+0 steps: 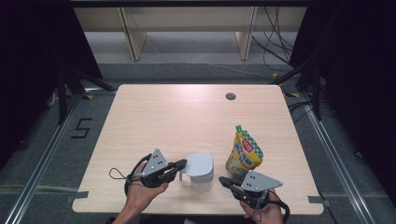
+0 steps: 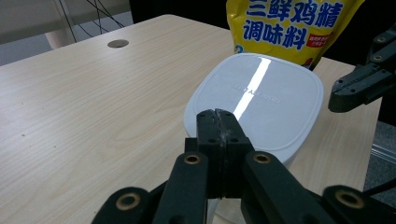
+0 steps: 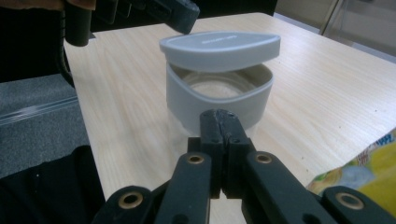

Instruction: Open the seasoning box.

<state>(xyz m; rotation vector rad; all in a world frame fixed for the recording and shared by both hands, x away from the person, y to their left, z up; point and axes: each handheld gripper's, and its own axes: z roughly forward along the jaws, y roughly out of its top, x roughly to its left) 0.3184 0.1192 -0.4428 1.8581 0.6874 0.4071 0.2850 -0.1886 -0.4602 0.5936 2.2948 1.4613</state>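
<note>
The grey plastic container with a part-lifted lid (image 1: 200,170) stands near the wooden table (image 1: 168,116)'s front edge, contents hard to see. Left gripper (image 1: 180,164), closed, touches its lid; right gripper (image 1: 224,181), closed and empty, sits beside it. Yellow seasoning pouch (image 1: 244,151) behind.

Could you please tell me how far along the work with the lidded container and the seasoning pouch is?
Done so far: the lid is lifted, tilted above the container with a gap showing. In hand: the left gripper, jaws shut, sits at the lid's edge; what it pinches, if anything, cannot be made out. The right gripper is shut and empty, just short of the container. Left: the seasoning pouch stands untouched behind it.
</note>
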